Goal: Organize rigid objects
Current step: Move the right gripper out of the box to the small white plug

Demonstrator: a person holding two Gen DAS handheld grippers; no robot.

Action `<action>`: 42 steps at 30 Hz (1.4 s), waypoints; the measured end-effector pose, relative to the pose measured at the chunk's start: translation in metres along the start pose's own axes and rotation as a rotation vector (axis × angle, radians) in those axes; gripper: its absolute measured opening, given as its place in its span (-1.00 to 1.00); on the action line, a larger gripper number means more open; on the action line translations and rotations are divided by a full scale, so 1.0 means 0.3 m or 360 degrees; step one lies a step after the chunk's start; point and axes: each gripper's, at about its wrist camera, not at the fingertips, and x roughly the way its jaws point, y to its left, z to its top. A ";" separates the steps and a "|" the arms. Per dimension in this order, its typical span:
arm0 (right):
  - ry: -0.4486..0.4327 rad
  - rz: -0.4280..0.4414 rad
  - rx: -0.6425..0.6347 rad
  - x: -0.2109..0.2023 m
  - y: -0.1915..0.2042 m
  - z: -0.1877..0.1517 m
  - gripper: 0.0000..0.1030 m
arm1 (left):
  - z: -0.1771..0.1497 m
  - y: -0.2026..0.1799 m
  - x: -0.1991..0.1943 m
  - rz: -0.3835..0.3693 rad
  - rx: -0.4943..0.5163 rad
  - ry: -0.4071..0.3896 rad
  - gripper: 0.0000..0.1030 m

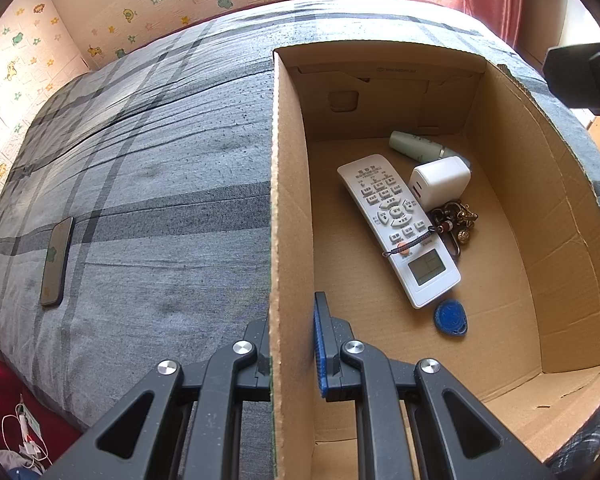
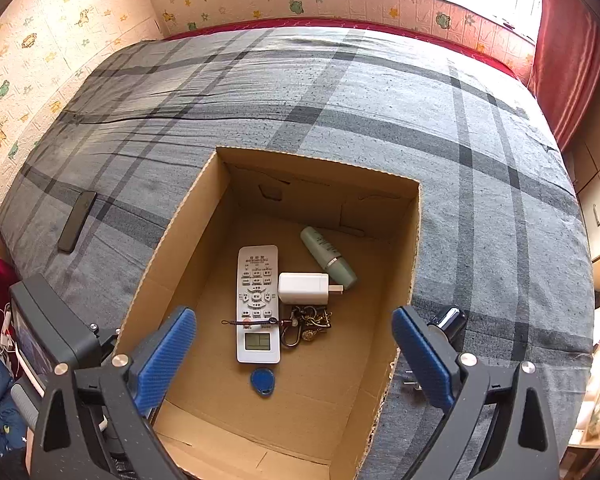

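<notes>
An open cardboard box [image 1: 292, 200] [image 2: 172, 240] sits on the plaid bed. In it lie a white remote [image 1: 396, 224] [image 2: 257, 300], a white charger [image 1: 440, 182] [image 2: 303, 288], a pale green tube [image 1: 418, 146] [image 2: 327, 256], a bunch of keys [image 1: 458, 220] [image 2: 308, 326] and a blue key fob [image 1: 451, 317] [image 2: 263, 381]. My left gripper [image 1: 292, 344] straddles the box's left wall, one finger inside, one outside, with a gap left at the blue pad. My right gripper [image 2: 294, 356] hangs wide open and empty above the box's near end. A dark phone [image 1: 56, 262] [image 2: 77, 227] lies on the bed left of the box.
The grey plaid bedspread [image 1: 160, 160] [image 2: 480, 200] stretches around the box. A plug-like object [image 2: 446, 322] lies by the box's right wall behind my right finger. Papered walls stand at the left and far side, a red curtain [image 2: 568, 60] at the right. Cables and clutter [image 1: 24, 436] lie off the bed's left edge.
</notes>
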 end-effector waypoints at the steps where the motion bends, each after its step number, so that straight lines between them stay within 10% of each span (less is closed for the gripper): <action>1: -0.0014 0.0005 0.0010 -0.006 -0.009 0.000 0.95 | 0.000 0.000 0.000 -0.0001 -0.0001 0.0001 -0.73; 19: -0.0101 -0.0189 0.0311 -0.100 -0.369 -0.021 0.96 | 0.003 -0.002 0.003 0.0000 0.0000 0.0006 -0.73; 42: 0.0147 -0.0223 0.0451 0.146 -0.555 -0.255 0.95 | 0.002 -0.001 0.003 0.0002 0.0000 0.0006 -0.73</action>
